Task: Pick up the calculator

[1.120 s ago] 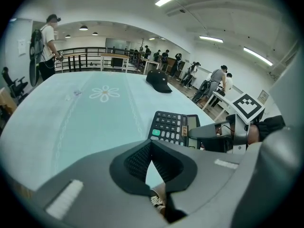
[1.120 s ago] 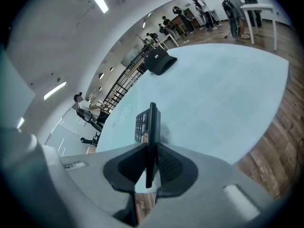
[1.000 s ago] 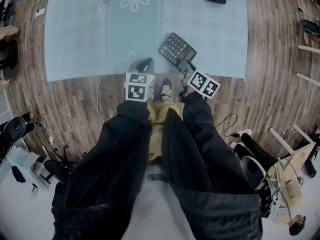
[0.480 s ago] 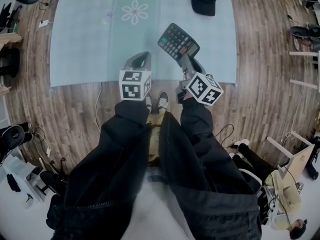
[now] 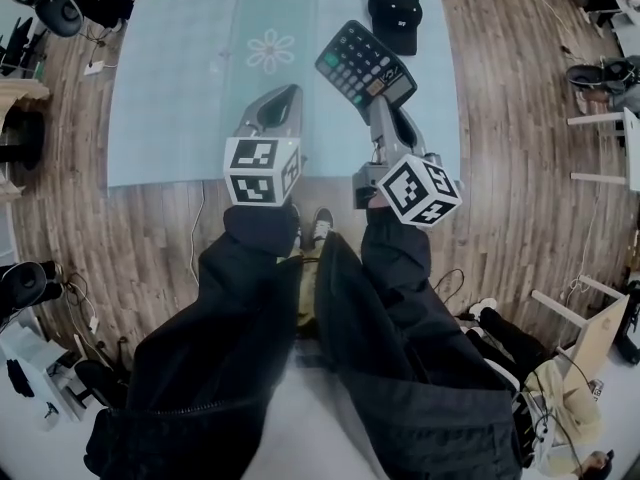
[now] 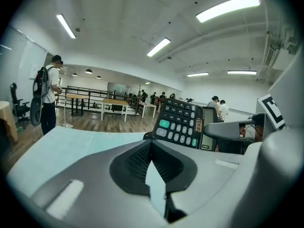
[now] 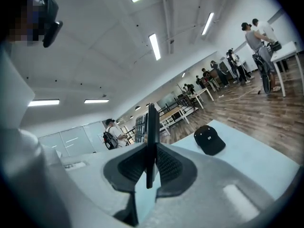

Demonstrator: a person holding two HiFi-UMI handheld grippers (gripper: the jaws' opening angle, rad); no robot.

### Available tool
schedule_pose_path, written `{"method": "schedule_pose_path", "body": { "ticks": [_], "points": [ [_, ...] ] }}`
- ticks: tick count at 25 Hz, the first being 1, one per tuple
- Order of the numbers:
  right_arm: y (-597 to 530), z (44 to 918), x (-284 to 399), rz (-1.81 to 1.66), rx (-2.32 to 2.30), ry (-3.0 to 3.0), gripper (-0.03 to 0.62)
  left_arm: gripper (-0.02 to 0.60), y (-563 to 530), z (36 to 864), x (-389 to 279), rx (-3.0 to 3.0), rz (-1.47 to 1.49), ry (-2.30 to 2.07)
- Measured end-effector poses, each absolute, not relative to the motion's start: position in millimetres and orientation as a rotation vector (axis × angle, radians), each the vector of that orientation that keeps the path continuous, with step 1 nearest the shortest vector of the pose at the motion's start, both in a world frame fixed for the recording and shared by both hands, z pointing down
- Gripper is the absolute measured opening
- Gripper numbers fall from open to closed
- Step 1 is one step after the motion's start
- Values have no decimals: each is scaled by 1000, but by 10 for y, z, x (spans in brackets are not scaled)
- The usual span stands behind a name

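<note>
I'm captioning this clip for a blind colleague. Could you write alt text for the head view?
Seen from above, the right gripper holds a black calculator by one edge, up over a pale blue mat on a wood floor. The left gripper is beside it, empty; a black cap lies on the mat.

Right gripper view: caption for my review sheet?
Right hand-held gripper clamps the calculator edge-on, black cap on the mat beyond.

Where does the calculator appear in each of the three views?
Head view: calculator upper centre, over the light blue mat.
Left gripper view: calculator right of centre, keys toward camera.
Right gripper view: calculator dead centre, edge-on between the jaws.
Shared landmark: the light blue mat, in all three.
</note>
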State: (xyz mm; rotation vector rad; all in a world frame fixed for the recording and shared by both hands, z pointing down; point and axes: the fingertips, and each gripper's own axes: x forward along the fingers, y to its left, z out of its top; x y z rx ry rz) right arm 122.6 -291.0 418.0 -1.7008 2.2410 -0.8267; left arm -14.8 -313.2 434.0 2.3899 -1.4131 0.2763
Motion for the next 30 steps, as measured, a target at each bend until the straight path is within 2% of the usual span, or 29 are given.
{"method": "schedule_pose_path", "body": {
  "ticks": [15,30],
  "points": [
    [-2949,2768,1169,-394,-1627,2223,44,-3,-3300,3087,-148,2573,55,-1509],
    [-2819,1938,1157,-112,-1589,2186,46,-3,-3254,2146,-160,2743,-157,-1565]
  ]
}}
